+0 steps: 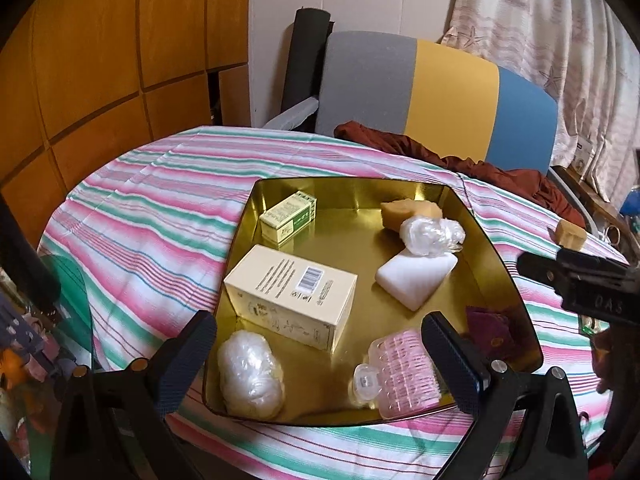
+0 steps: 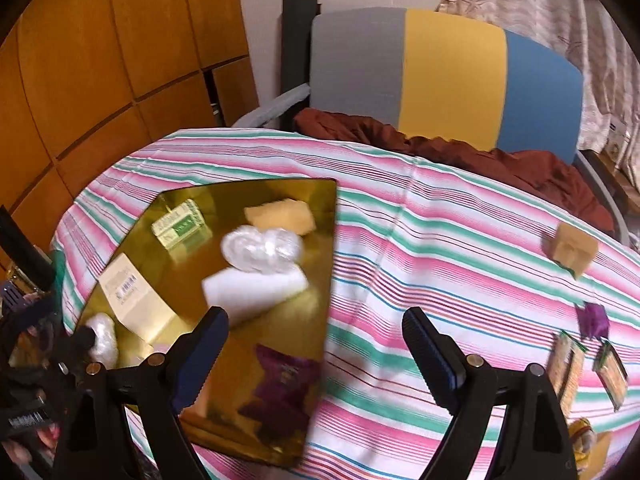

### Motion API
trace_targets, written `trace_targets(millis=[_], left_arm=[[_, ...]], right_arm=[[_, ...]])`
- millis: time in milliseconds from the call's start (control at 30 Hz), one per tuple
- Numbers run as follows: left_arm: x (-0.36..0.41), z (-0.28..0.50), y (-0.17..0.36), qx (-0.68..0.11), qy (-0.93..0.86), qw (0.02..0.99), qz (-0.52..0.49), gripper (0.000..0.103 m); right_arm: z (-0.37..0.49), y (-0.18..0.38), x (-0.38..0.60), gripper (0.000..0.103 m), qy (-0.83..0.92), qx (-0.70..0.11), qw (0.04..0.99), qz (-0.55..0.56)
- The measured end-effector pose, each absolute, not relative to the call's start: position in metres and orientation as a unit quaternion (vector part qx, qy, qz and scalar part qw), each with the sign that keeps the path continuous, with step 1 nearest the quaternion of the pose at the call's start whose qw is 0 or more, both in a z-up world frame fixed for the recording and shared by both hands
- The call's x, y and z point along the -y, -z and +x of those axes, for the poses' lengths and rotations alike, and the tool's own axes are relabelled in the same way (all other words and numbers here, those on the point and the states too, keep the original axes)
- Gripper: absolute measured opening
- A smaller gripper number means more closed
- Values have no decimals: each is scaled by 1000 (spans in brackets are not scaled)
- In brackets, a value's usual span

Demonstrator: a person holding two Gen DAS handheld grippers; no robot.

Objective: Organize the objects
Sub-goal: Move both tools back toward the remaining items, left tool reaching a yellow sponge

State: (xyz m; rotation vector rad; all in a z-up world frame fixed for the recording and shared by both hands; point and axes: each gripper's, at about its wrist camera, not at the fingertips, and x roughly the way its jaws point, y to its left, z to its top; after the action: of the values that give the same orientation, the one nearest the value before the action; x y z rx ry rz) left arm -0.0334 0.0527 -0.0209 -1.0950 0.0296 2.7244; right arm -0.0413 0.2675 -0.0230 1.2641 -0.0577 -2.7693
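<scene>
A gold tray (image 1: 352, 240) lies on the striped cloth. It holds a cream barcode box (image 1: 292, 300), a small green box (image 1: 288, 218), a tan block (image 1: 410, 211), a white block (image 1: 416, 278), two plastic-wrapped bundles (image 1: 250, 376), a pink roller (image 1: 404, 372) and a purple packet (image 1: 492, 330). My left gripper (image 1: 320, 360) hovers open over the tray's near edge, holding nothing. My right gripper (image 2: 318, 354) is open and empty above the tray's (image 2: 316, 288) right rim and the cloth. Loose on the cloth to its right are a tan block (image 2: 572, 250), a purple packet (image 2: 594, 320) and flat packets (image 2: 564, 368).
A grey, yellow and blue chair back (image 1: 440, 96) stands behind the table, with dark red cloth (image 1: 500, 172) draped at the far edge. Wooden panels (image 1: 100, 60) fill the left, a curtain (image 1: 560, 20) the right. Clutter sits off the table's left edge.
</scene>
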Motion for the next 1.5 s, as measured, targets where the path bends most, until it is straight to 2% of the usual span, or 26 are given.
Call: trace_targets(millis=[733,1100,1267,1500], left_arm=[[-83,-36,10,5,-919,145,-367,103],[-125,-34,-4,-31,-915,188,-355,103],[-152,-32,-10,-46,-911,213,-351,103],[-198,-32,-21,-65,-904,250,-342,103]], right_arm=[[-9,35,-383,90,896,47,-55,438],[-1,20,-479,90,888,50,-135,437],[6,25,-537,90,875,80,-195,435],[26,42,-592,90,849,185,-258,422]])
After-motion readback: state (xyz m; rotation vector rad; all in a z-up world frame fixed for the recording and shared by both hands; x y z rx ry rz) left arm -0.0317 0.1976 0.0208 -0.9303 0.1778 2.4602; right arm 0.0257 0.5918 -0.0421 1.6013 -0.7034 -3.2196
